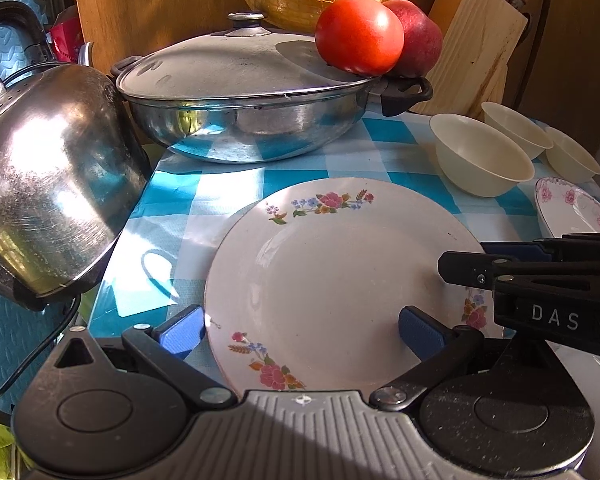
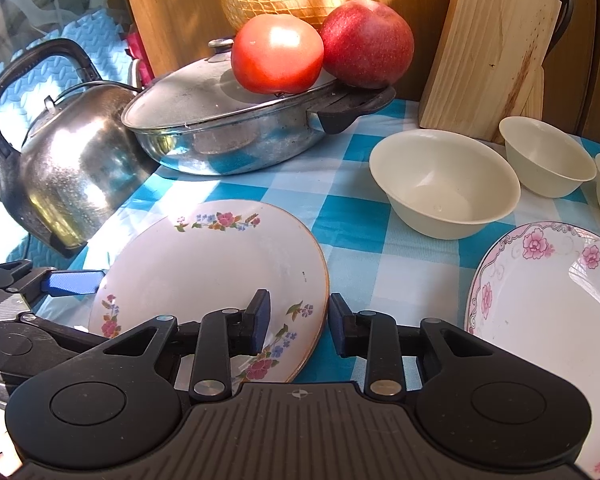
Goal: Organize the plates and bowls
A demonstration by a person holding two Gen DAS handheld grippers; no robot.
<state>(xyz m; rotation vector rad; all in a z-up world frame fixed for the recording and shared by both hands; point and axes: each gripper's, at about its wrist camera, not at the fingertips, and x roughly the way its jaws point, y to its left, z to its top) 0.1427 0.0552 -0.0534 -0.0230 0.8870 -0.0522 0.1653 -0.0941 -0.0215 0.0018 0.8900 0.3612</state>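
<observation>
Morning sun falls across a bench [image 2: 360,208] covered in a blue and white checked cloth, with a wooden board standing behind it. My right fingers [image 2: 298,324] are drawn narrow onto the near right rim of the flowered plate [image 2: 212,264], one blue pad on its face and the other against its outer edge, so I have it gripped. My left fingers [image 1: 300,334] stand wide, one pad just outside the plate's left rim and the other over its face, neither pressing. The plate sits at the near left of the bench. To its right, apart from it, lies a second plate [image 2: 540,320] with pink blossoms round the border. Beyond that pair I see three cream bowls [image 2: 444,184] in a loose row, all upright and separate. Farther back sits a steel pan [image 1: 240,132] with its lid on, and a tomato [image 1: 358,34] and an apple [image 2: 366,42] rest touching each other on the lid's right side. A steel kettle [image 1: 48,184] stands off the bench's left edge, and a wooden knife block [image 2: 488,52] rises behind the bowls.
</observation>
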